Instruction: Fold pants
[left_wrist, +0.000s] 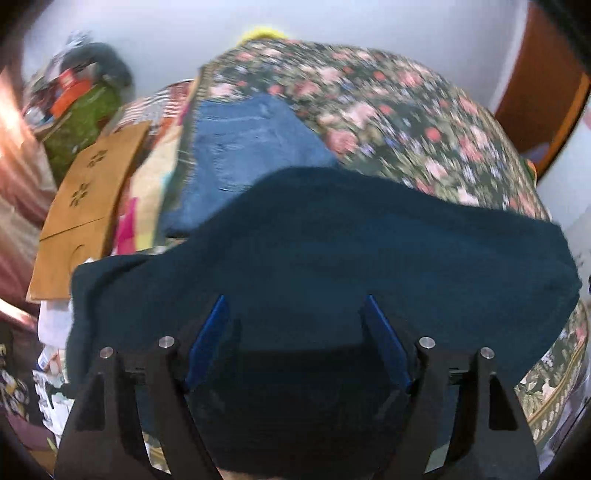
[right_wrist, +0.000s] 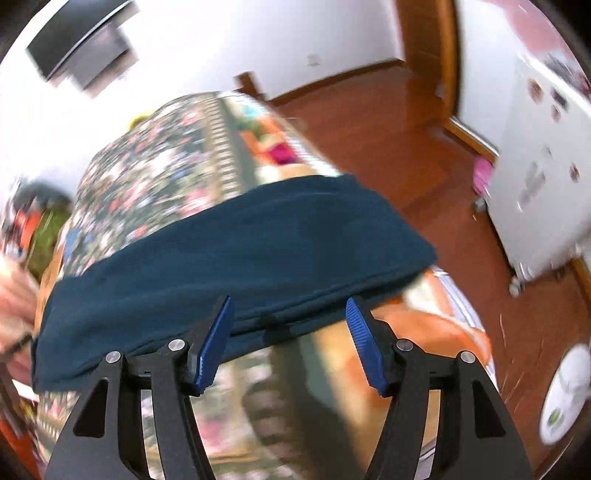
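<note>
Dark teal pants (left_wrist: 332, 251) lie folded across the near edge of a floral-covered bed (left_wrist: 406, 110). My left gripper (left_wrist: 295, 306) is open, its blue pads over the near part of the pants, holding nothing. In the right wrist view the same pants (right_wrist: 240, 258) lie as a flat band across the bed. My right gripper (right_wrist: 290, 308) is open, its fingertips at the near hem of the pants, not closed on it.
A folded pair of blue jeans (left_wrist: 243, 147) lies on the bed beyond the pants. A brown cardboard piece (left_wrist: 85, 199) and a cluttered pile (left_wrist: 81, 92) are at the left. Red-brown wooden floor (right_wrist: 388, 147), a white cabinet (right_wrist: 546, 184) and a doorway are at the right.
</note>
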